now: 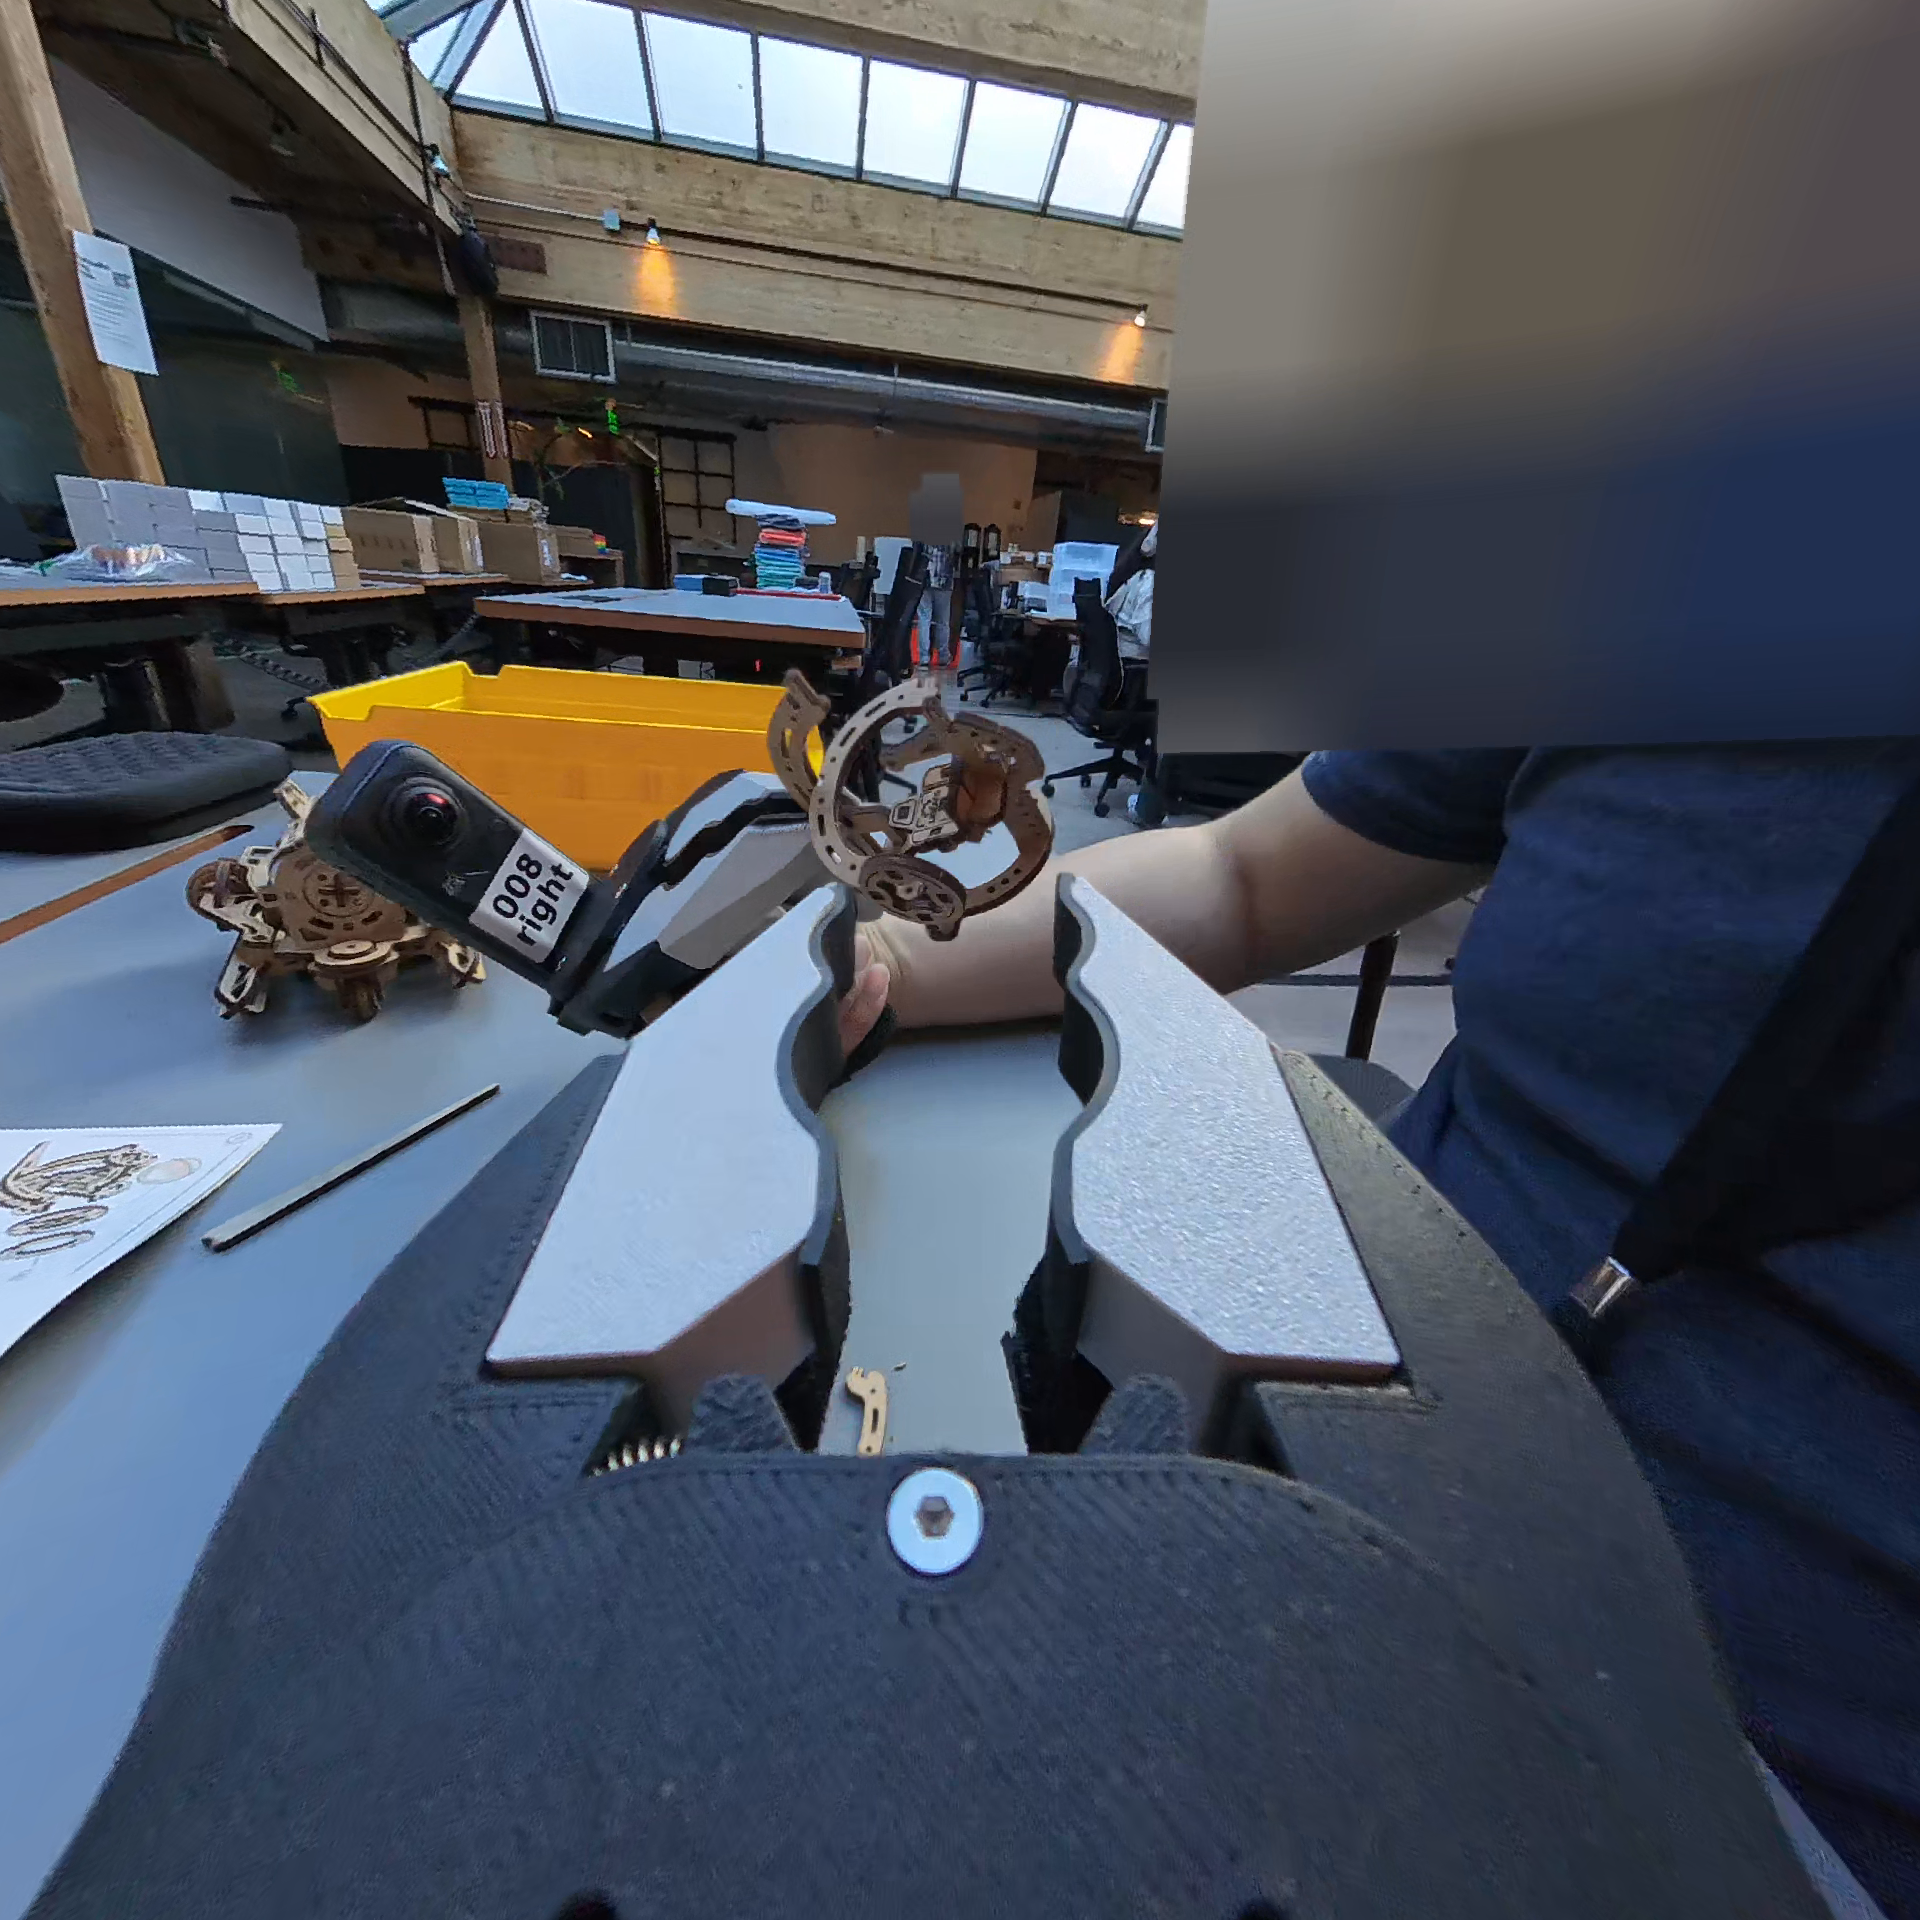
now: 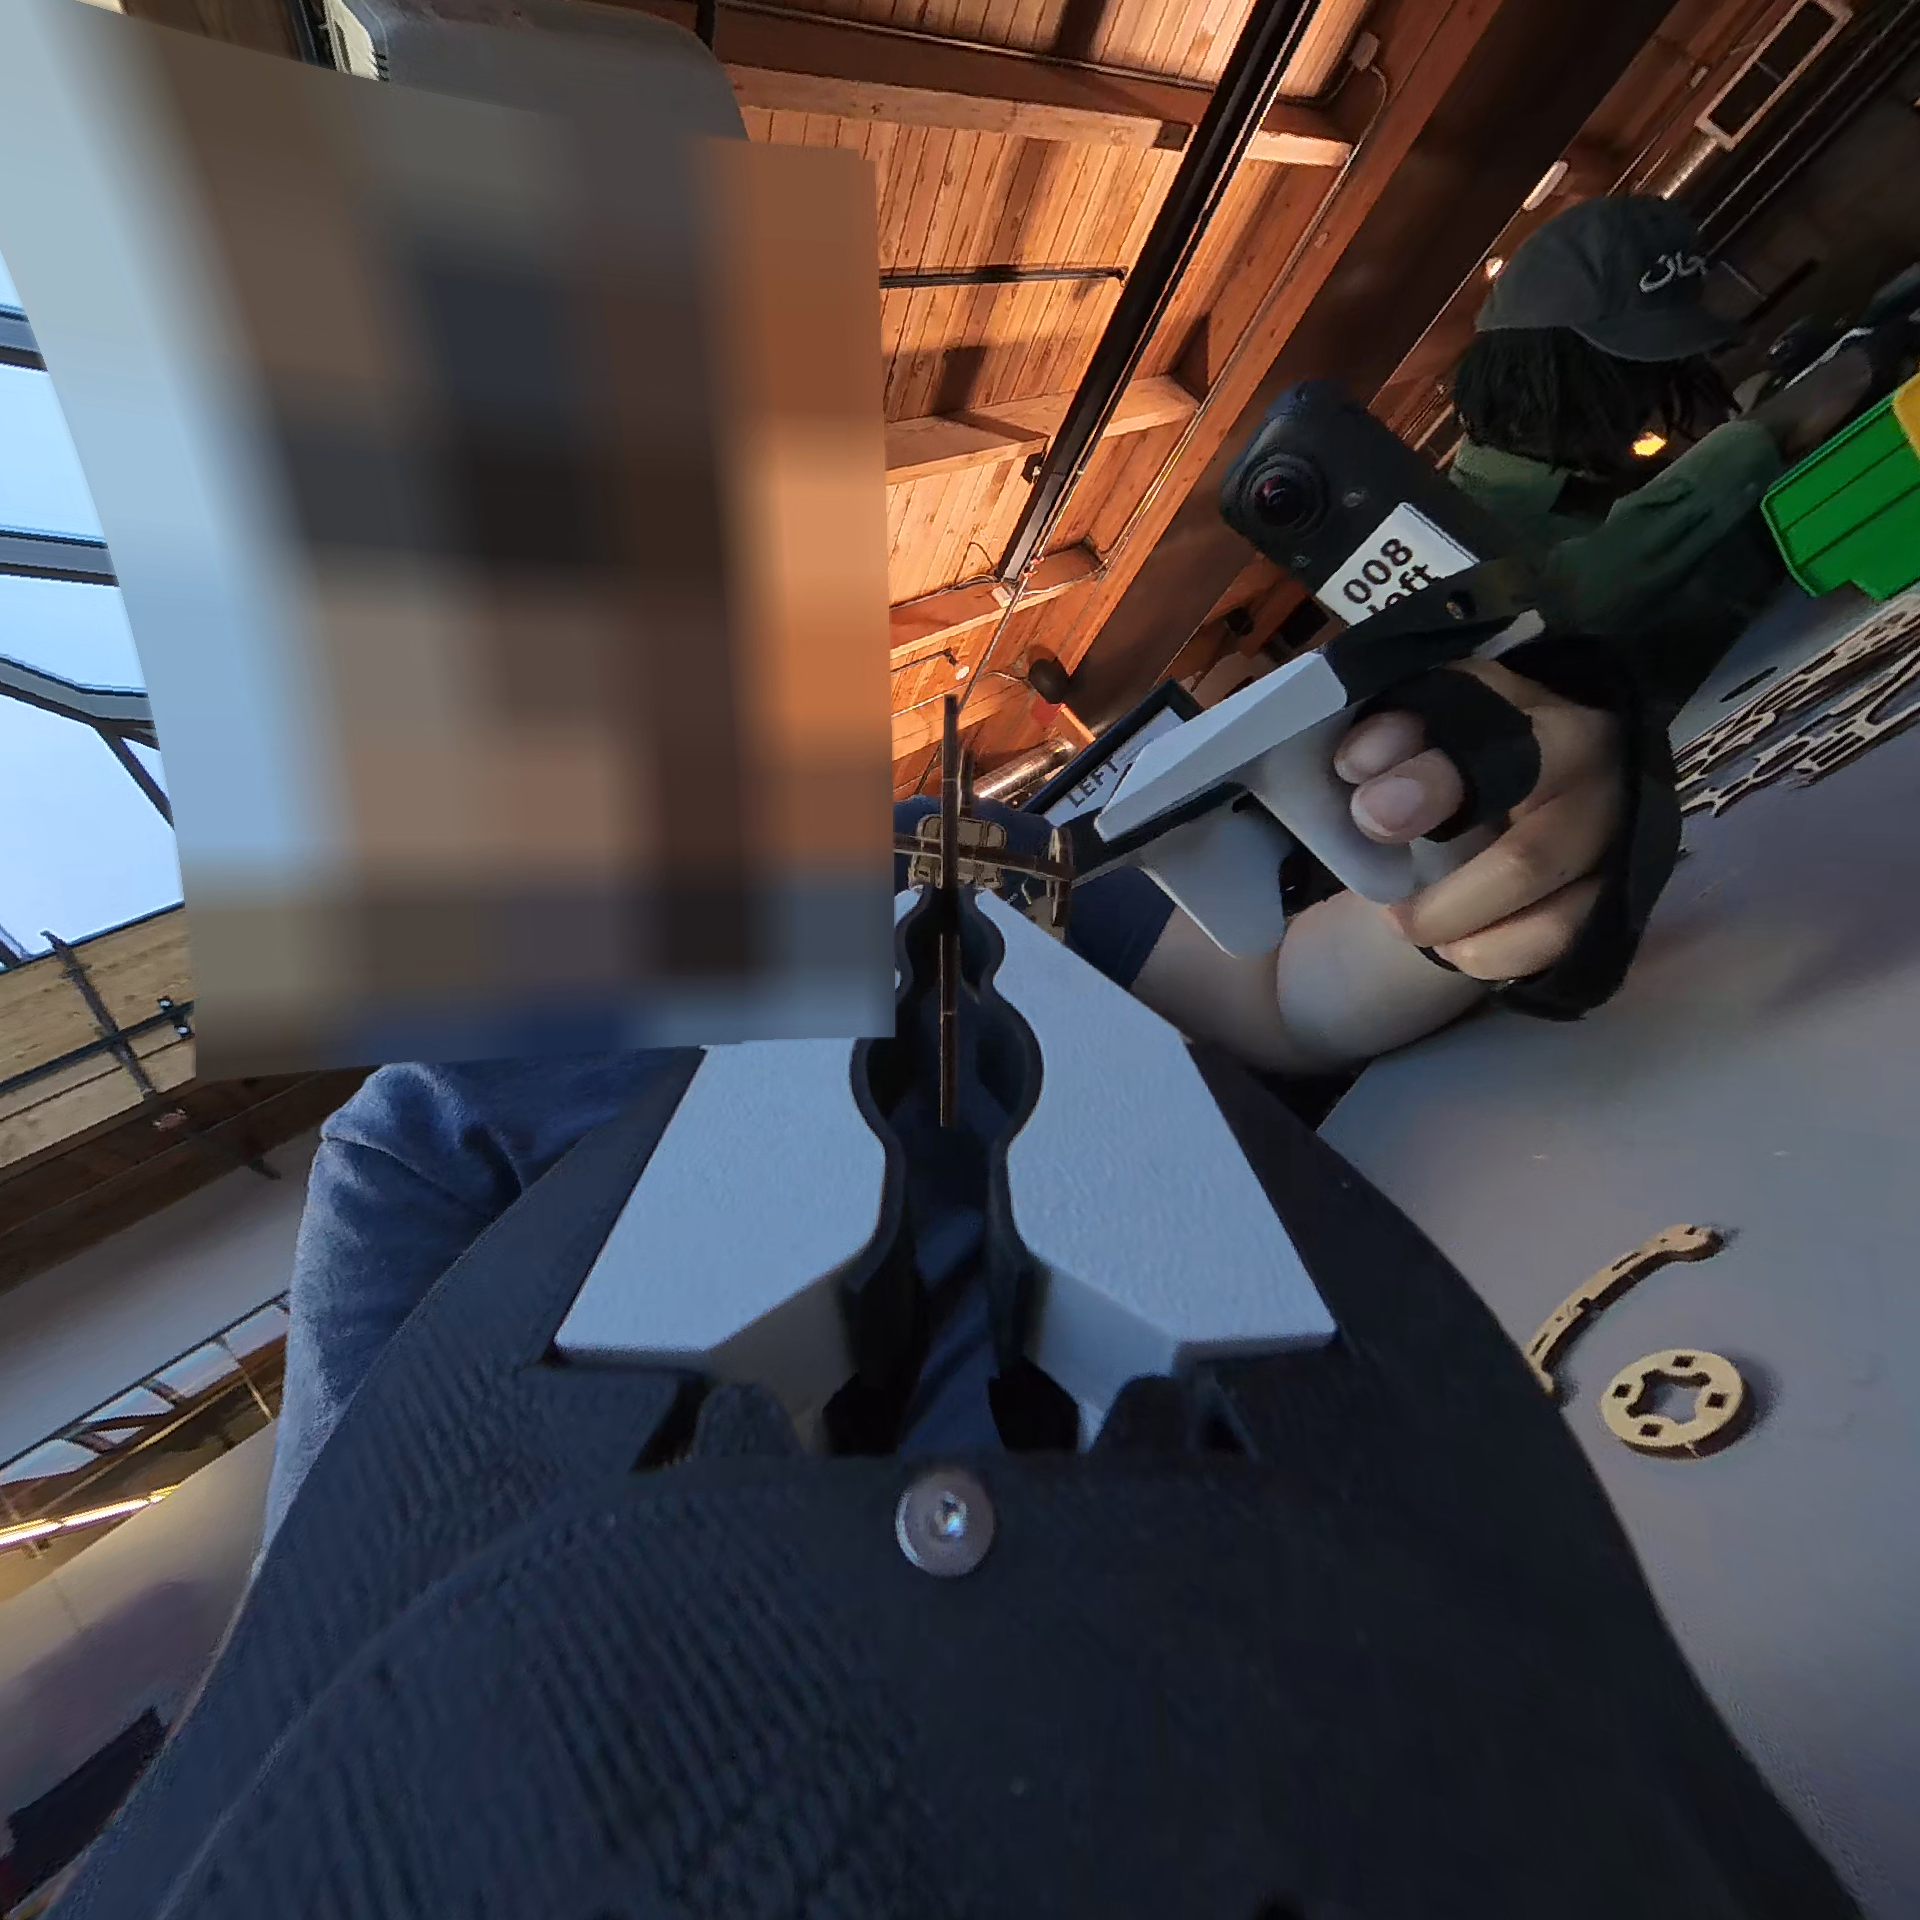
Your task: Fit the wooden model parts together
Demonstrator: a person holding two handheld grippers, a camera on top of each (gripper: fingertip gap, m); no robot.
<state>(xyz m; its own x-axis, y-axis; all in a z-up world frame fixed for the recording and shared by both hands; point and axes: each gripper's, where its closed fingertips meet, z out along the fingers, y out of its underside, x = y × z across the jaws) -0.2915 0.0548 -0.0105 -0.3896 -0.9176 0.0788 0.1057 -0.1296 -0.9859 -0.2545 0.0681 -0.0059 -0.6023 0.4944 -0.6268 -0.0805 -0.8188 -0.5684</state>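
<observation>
The wooden ring assembly is held in the air above the near edge of the grey bench, in a timber-roofed workshop. The right hand-held gripper pinches it edge-on at the fingertips. The left hand-held gripper is parted wide and holds nothing. On the bench are a wooden model, a yellow bin and a loose wooden disc.

Two close, opposed wrist views, sharing the ring assembly.
</observation>
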